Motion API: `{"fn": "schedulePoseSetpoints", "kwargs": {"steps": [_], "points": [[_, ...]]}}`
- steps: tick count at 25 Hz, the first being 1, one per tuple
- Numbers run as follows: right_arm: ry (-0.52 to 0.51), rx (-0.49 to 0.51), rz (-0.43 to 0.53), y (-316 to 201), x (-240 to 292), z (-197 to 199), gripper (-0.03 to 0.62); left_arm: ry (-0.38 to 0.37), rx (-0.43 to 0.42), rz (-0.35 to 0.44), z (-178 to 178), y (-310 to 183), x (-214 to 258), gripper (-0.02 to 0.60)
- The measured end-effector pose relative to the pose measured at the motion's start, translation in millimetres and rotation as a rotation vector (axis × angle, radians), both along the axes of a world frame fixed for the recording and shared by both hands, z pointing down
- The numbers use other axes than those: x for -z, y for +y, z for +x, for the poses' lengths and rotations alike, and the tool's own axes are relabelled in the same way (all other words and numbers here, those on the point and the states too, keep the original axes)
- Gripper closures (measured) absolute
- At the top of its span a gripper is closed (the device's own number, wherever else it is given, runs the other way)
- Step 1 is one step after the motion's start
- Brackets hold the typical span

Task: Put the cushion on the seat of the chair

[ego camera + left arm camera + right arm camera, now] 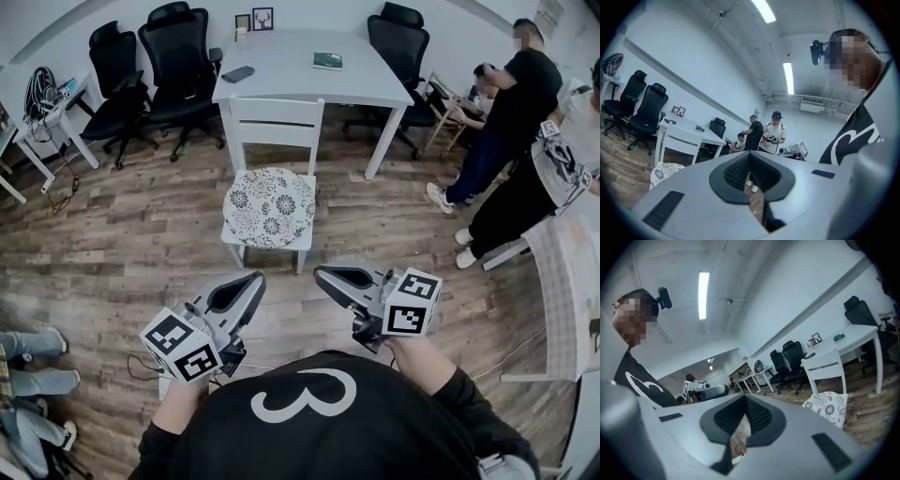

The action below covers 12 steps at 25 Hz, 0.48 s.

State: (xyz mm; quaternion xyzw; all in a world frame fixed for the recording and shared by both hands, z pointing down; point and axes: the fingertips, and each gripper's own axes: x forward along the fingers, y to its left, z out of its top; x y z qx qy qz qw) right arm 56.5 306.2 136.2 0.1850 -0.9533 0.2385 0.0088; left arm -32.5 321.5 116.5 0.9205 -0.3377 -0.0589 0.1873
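A round white cushion with a dark flower print [269, 206] lies on the seat of a white wooden chair [276, 122] in the middle of the head view. The same cushion [663, 171] peeks in at the left gripper view's lower left, and the cushion [828, 406] shows on the chair [824, 364] in the right gripper view. Both grippers hang near the person's chest, well back from the chair. My left gripper [254, 280] is shut with nothing in it. My right gripper [323, 274] is shut and empty too.
A white table [300, 66] stands behind the chair, with black office chairs [178, 56] around it. Two standing people [511, 103] are at the right, beside another white table [567, 272]. Someone's legs [33, 361] show at the lower left. Wood floor lies between me and the chair.
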Motion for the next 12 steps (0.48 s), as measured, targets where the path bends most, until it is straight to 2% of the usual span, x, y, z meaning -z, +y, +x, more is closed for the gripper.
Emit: {"fn": "schedulePoseSetpoints", "kwargs": {"steps": [9,12], "points": [[-0.013,0.001,-0.004,7.3,-1.8,0.6,0.586,0.053,-0.023,-0.065,2.2,6.5,-6.1,0.569],[-0.015,0.002,-0.004,7.8,-3.8,0.2,0.586,0.039,-0.018,-0.066,2.6,6.1,-9.2,0.569]]}}
